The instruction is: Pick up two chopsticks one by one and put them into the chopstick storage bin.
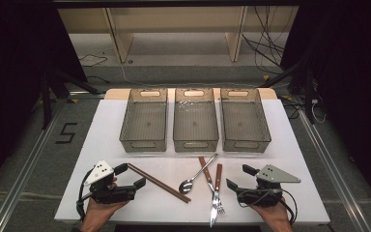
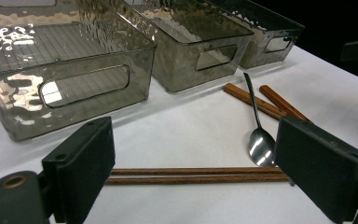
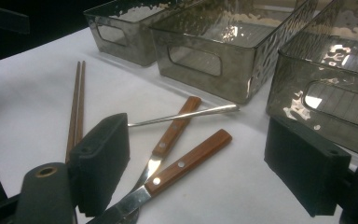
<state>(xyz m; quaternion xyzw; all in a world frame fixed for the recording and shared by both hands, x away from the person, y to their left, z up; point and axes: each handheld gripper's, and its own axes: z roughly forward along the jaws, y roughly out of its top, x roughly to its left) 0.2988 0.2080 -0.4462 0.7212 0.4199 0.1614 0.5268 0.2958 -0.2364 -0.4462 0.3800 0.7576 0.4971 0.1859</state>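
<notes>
White table [image 1: 125, 203]: both grippers are held open and empty. Chopsticks [image 2: 196, 174] lie just ahead of the left gripper [image 2: 191, 172]; thin, stiff, likely slippery, best pinched mid-length.

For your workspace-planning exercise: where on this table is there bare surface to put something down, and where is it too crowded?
Free: the white table strip left of the three bins, the strip on their right, and the patch between chopsticks and left gripper. The bins themselves look empty. Crowded: the front centre, where spoon, knife and fork cross, near the right gripper.
</notes>
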